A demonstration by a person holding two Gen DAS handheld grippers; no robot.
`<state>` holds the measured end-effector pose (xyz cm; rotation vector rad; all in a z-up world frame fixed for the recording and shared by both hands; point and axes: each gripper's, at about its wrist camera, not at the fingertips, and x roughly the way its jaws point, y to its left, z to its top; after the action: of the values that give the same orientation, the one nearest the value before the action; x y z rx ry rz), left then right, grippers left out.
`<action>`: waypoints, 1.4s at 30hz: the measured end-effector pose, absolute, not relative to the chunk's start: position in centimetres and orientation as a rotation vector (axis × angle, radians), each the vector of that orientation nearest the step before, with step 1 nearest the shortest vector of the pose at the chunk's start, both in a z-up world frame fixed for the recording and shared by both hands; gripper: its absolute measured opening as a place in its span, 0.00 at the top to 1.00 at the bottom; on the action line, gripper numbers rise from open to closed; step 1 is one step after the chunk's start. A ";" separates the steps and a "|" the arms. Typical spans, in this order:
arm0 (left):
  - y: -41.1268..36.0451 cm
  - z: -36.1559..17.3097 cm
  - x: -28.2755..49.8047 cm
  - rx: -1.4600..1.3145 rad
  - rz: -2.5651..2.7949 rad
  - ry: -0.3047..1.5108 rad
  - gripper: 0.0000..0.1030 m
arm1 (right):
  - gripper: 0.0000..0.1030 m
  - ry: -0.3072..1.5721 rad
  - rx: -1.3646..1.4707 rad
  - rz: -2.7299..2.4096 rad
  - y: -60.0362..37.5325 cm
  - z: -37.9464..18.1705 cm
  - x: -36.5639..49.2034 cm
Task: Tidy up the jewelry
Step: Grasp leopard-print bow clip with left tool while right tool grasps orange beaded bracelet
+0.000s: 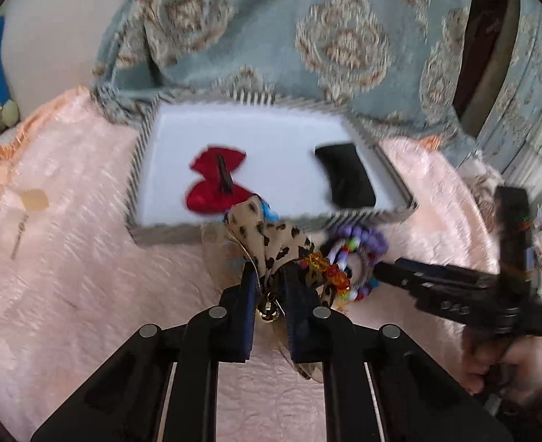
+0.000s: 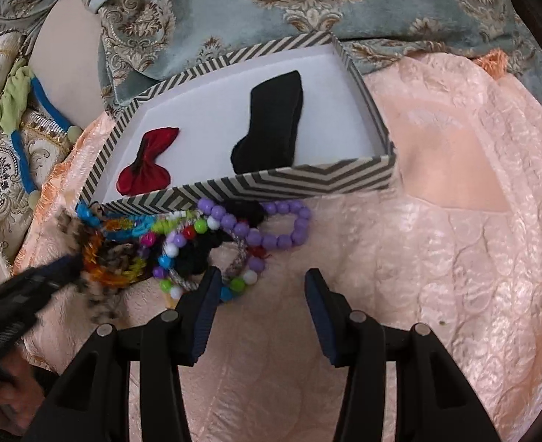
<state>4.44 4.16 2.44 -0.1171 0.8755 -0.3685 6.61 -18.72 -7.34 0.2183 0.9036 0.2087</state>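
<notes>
no readable text in either view

no word, label, brand, number or sign can be made out. the striped box point(image 2: 256, 184) at the middle of the right wrist frame carries only a chevron pattern, and the blue-grey cloth point(image 2: 307, 3) across the top shows only woven flower figures. a small tan tag point(image 1: 33, 200) lies at the left of the left wrist frame, too blurred to tell whether anything is printed on it.
</notes>
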 end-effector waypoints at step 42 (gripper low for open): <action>10.8 4.7 5.3 -0.288 -0.250 0.780 1.00 | 0.92 0.854 0.022 0.623 -9.8 -6.5 3.7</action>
<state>5.26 10.79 4.66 -0.2881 0.7804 -0.2497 3.68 -9.80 -6.52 0.0219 0.8542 0.6227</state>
